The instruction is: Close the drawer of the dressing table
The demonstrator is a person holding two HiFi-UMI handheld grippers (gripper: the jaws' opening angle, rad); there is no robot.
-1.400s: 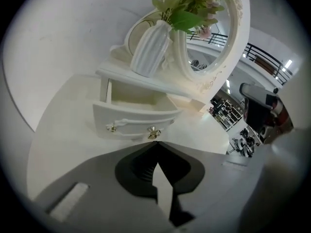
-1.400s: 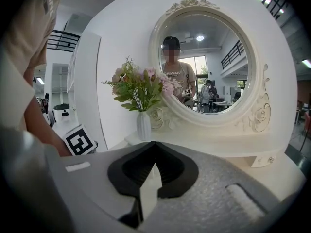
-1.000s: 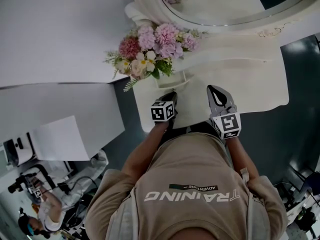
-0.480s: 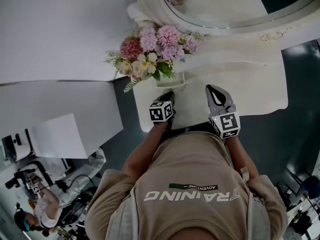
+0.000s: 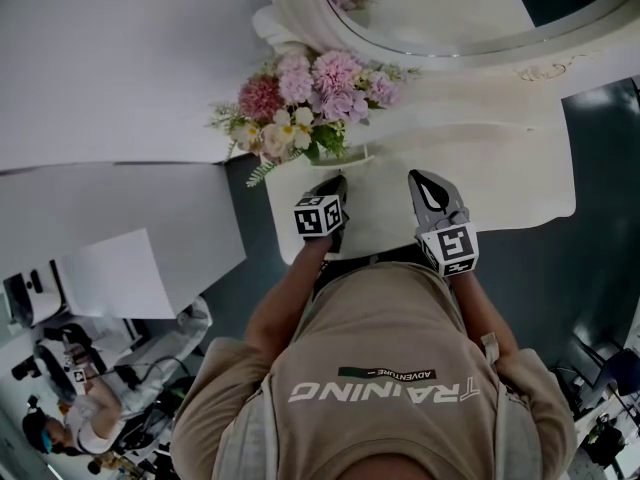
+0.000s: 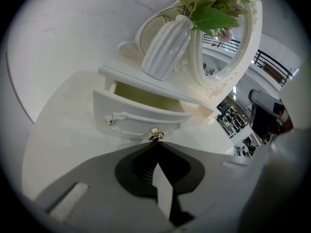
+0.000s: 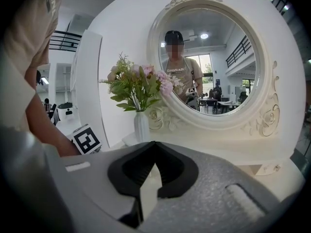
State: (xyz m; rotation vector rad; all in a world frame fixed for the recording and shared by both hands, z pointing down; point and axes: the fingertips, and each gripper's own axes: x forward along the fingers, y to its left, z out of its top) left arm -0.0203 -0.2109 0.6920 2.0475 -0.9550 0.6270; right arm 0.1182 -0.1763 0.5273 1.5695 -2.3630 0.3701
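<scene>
White dressing table, vase above open drawer, left claw closed at knob, right claw closed empty

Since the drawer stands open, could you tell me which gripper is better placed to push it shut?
Left. The left gripper, jaws together, sits right at the drawer's gold knob; the right gripper faces the mirror instead.

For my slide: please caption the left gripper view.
Left gripper, jaws shut, points at the gold knob of the open drawer below a white vase.
</scene>
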